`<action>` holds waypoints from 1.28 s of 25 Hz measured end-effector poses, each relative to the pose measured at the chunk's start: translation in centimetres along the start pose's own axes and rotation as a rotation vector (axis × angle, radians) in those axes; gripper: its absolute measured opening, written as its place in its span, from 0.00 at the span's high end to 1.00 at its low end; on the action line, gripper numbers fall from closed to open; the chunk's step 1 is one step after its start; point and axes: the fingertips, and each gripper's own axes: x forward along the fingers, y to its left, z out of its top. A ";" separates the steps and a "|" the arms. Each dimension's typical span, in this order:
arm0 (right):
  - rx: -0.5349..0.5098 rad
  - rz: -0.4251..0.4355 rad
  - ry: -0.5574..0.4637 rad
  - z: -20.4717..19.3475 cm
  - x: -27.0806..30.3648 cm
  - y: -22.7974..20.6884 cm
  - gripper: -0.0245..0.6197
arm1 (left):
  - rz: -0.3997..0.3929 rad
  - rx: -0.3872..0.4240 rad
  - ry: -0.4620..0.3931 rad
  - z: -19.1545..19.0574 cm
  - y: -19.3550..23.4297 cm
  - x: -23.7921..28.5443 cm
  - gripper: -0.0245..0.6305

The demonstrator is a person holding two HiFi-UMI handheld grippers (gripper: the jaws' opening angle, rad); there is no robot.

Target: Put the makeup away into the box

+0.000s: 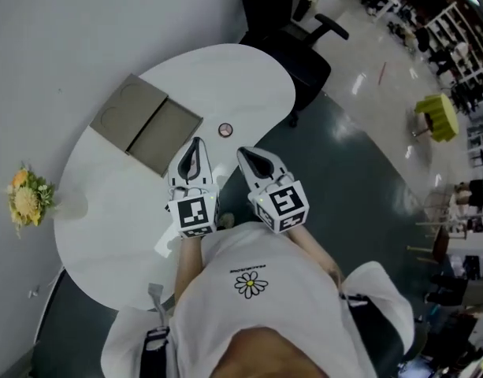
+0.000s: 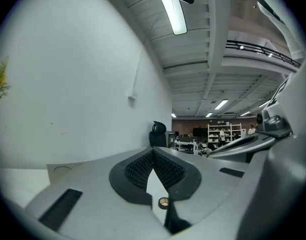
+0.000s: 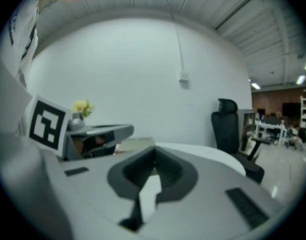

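Observation:
An open grey box (image 1: 145, 123) lies flat on the white table (image 1: 241, 73), its lid half with a round recess. A small round makeup item (image 1: 225, 130) sits on the table just right of the box. My left gripper (image 1: 195, 144) hovers near the box's near corner, shut and empty. In the left gripper view the left gripper (image 2: 153, 154) has its tips together, and the round item (image 2: 163, 202) shows below them. My right gripper (image 1: 245, 156) is beside the left one, shut, with nothing held. The right gripper view shows the right gripper (image 3: 153, 151), the left gripper and the box (image 3: 135, 144) beyond.
A vase of yellow flowers (image 1: 24, 197) stands at the table's left edge. A black office chair (image 1: 304, 46) is at the far side of the table. A yellow stool (image 1: 436, 115) stands on the floor to the right. A white wall runs along the left.

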 end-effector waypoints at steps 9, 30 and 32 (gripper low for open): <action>-0.066 0.293 0.012 -0.3 4.2 3.8 0.92 | 0.337 -0.009 0.033 -0.7 6.6 -3.9 0.93; -0.079 0.642 -0.033 2.2 13.7 1.2 0.92 | 0.867 0.071 0.014 2.8 11.6 -6.3 0.93; -0.056 0.637 -0.022 2.0 13.9 0.4 0.91 | 0.879 0.061 0.017 2.5 11.2 -6.2 0.93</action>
